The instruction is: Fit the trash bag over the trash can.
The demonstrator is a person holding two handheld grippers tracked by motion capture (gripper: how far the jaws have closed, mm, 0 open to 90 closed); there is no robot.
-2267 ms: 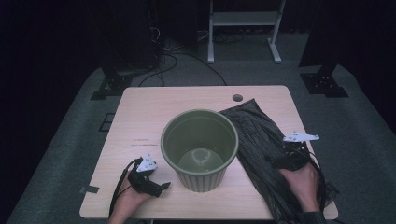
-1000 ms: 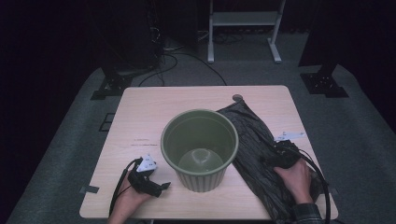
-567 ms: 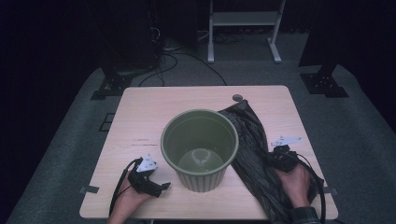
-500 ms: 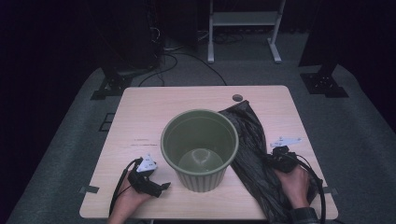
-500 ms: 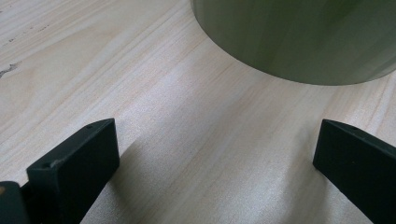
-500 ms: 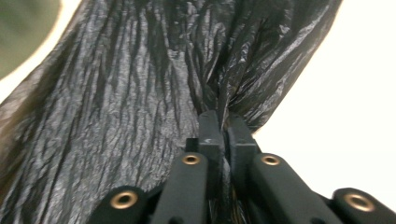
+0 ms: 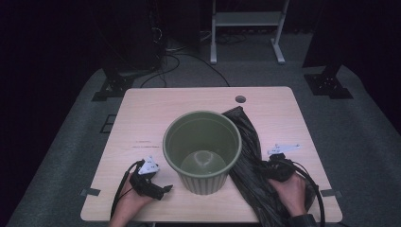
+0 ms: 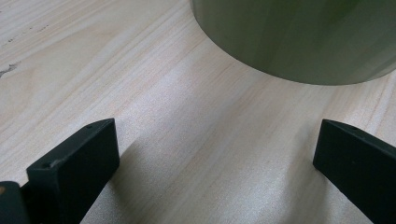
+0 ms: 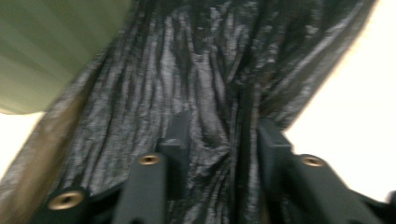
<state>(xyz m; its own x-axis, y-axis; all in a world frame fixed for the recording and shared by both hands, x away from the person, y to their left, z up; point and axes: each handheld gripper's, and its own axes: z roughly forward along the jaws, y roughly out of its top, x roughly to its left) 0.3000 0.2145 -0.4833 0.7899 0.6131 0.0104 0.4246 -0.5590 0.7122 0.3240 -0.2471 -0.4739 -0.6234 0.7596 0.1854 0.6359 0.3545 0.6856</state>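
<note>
A ribbed green bin (image 7: 202, 151) stands empty and upright in the middle of the wooden table (image 7: 189, 101). A crumpled black plastic bag (image 7: 247, 142) lies flat along its right side, reaching the front edge. My right gripper (image 7: 267, 169) rests on the bag's near part; in the right gripper view its jaws (image 9: 224, 144) pinch a bunched fold of the bag (image 9: 210, 70), with the bin (image 9: 51, 46) at upper left. My left gripper (image 7: 162, 191) lies on the table left of the bin, open (image 8: 215, 163) over bare wood, the bin wall (image 8: 299, 37) just ahead.
A round cable hole (image 7: 240, 99) sits near the table's far edge. Bare tabletop stretches behind and to the left of the bin. Beyond the table are a white stand (image 7: 246, 19), floor cables (image 7: 179, 56) and dark equipment bases.
My right gripper has slid left and nearer across the bag, and the bag has gathered into a narrower strip beside the bin. The left gripper has stayed put.
</note>
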